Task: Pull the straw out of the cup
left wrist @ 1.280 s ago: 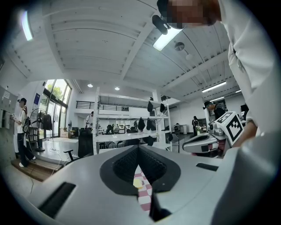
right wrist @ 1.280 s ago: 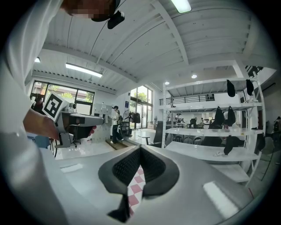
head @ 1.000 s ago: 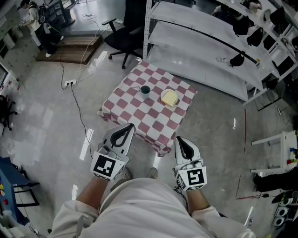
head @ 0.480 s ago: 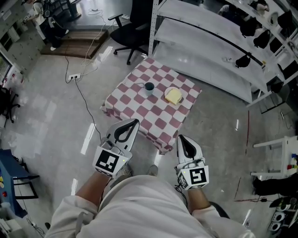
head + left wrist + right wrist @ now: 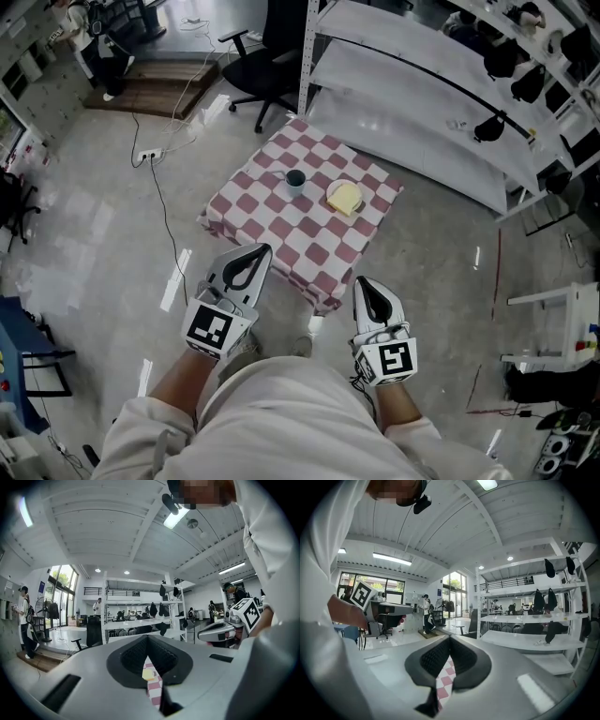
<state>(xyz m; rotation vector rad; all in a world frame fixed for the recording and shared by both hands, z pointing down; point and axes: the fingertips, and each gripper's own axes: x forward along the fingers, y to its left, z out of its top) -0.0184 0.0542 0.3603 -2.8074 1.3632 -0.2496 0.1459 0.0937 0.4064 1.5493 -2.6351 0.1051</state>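
1. Nothing of the job is done yet, as far as we can judge. The cup [image 5: 294,179] stands untouched on the checked table [image 5: 281,236], and both tools are held well short of it, over the floor off the table's near corner.
2. The left gripper [image 5: 265,250] has its fingers pressed together at the tips with nothing between them. The right gripper [image 5: 361,281] is likewise closed and empty.
3. The cup sits upright in the far half of the table, nearer the far-left edge. A yellow thing [image 5: 343,197] lies beside it toward the right corner, not touching.
4. The straw should be in that cup, but it is too small for us to make out. We cannot tell which way it leans or how its long axis runs.
5. We reckon everything is left: approach the table, open one tool, grip the straw and draw it out.
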